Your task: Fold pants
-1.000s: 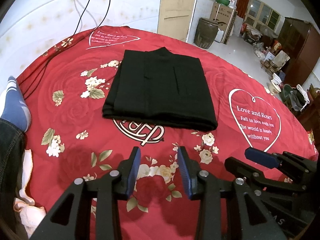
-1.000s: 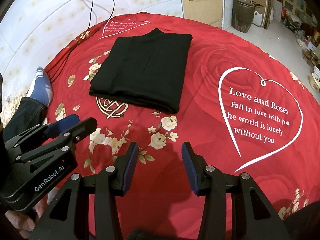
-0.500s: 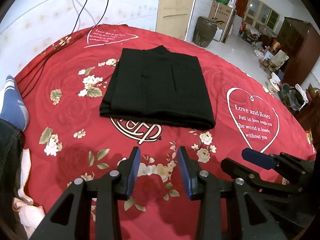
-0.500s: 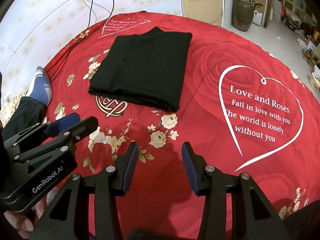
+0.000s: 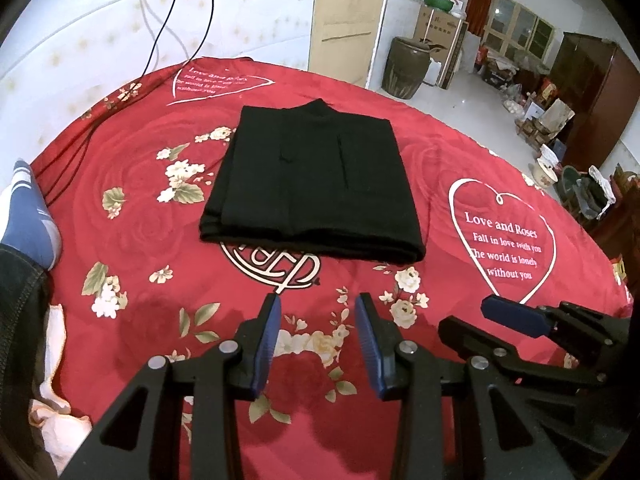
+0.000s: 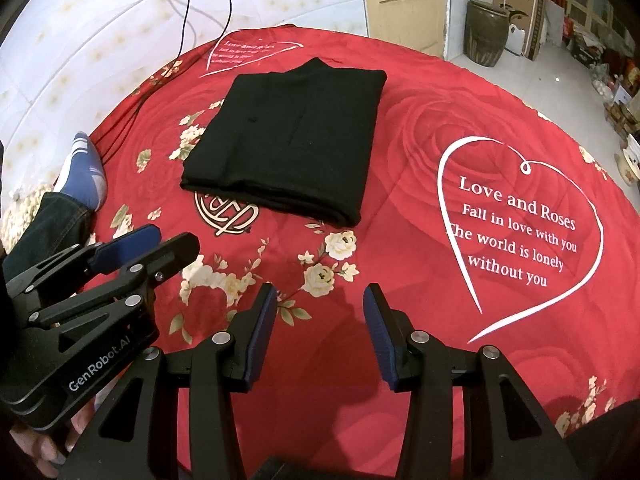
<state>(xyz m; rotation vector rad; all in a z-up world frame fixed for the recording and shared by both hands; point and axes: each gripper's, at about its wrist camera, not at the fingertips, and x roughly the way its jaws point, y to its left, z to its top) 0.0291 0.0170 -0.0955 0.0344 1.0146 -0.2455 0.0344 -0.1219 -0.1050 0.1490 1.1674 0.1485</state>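
Observation:
The black pants [image 5: 316,184] lie folded into a flat rectangle on the red flowered bedspread [image 5: 120,240], also seen in the right wrist view [image 6: 288,140]. My left gripper [image 5: 318,320] is open and empty, held above the spread well short of the pants' near edge. My right gripper [image 6: 320,312] is open and empty too, beside the left one, nearer than the pants. The right gripper also shows at the right of the left wrist view [image 5: 520,320], and the left gripper shows at the left of the right wrist view [image 6: 120,256].
A person's jeans leg and blue sock [image 5: 32,216] rest at the bed's left edge. Black cables [image 5: 168,28] run down the white wall behind. A brown jar [image 5: 406,68], boxes and a wooden cabinet [image 5: 592,96] stand on the floor at the right.
Both grippers have drawn back slightly from the folded pants, staying open. The pants have not moved.

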